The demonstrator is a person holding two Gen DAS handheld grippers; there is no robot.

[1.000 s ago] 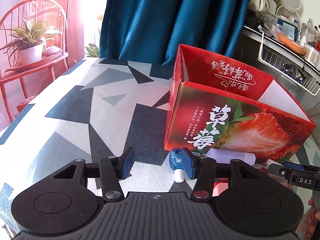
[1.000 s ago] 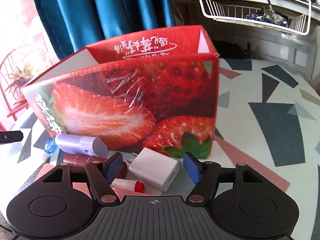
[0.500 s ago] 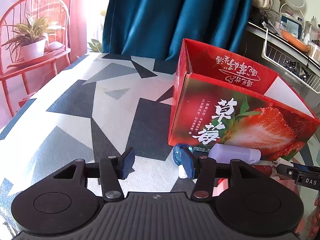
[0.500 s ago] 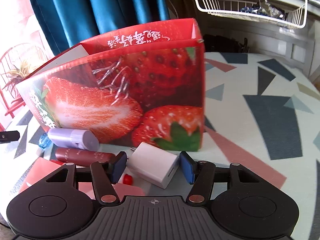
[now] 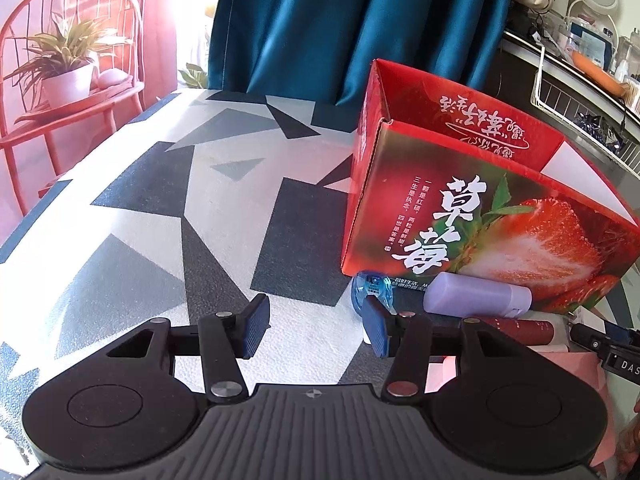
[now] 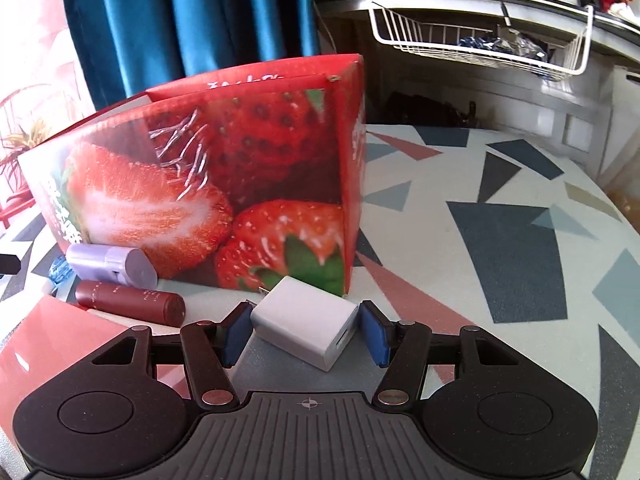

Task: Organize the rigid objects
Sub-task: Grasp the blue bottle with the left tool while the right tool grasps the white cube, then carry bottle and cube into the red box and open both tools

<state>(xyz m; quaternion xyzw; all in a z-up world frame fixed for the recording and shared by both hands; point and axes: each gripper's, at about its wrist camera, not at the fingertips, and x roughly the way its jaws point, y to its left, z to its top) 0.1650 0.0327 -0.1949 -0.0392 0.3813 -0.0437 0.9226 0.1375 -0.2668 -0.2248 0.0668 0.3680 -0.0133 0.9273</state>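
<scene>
The white charger (image 6: 306,326) is bracketed by the right gripper (image 6: 304,334), its blue pads pressed against both sides; nothing is held between the left gripper's (image 5: 316,330) spread jaws.

Geometric-patterned table (image 6: 516,240), strawberry box (image 6: 224,184), white charger (image 6: 308,328), lilac tube (image 6: 112,266), maroon tube (image 6: 128,302)

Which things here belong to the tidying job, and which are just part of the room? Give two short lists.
Belongs to the job:
strawberry box
white charger
purple tube
dark red tube
blue tape roller
pink card

Just part of the room:
blue curtain
potted plant
wire basket
</scene>
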